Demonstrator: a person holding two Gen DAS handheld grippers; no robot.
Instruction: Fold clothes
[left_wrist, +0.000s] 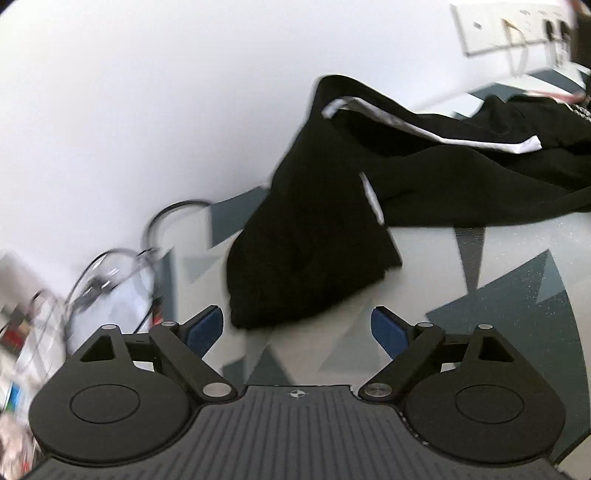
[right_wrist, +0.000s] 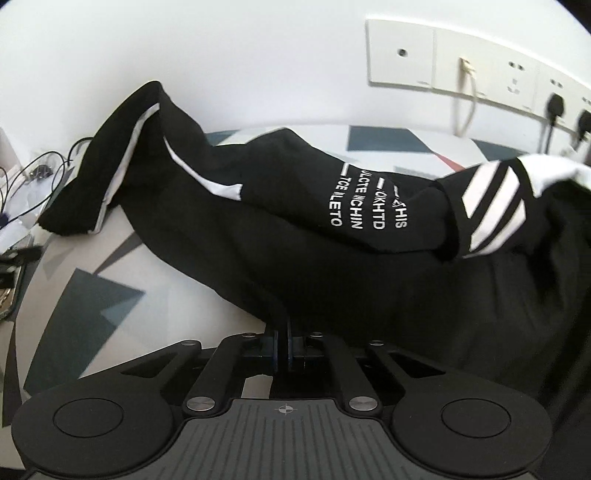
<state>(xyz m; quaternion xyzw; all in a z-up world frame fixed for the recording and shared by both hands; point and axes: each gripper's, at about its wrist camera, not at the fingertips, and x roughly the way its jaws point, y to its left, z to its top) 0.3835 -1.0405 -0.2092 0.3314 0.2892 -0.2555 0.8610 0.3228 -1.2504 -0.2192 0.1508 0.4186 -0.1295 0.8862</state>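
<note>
right tongs (right_wrist: 282, 349) pinching the black trousers' (right_wrist: 332, 266) edge, probably to drag it flat | left tongs (left_wrist: 297, 328) spread wide, empty, by the hem | desk (left_wrist: 517, 258) cluttered

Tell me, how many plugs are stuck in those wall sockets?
2 that I can see in the right wrist view: one black plug in the wall socket strip, and another black plug just right of it at the picture's edge. More may lie beyond the frame.

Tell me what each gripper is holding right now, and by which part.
The right gripper is shut on the black garment's near edge. The left gripper is open, holding nothing.
</note>
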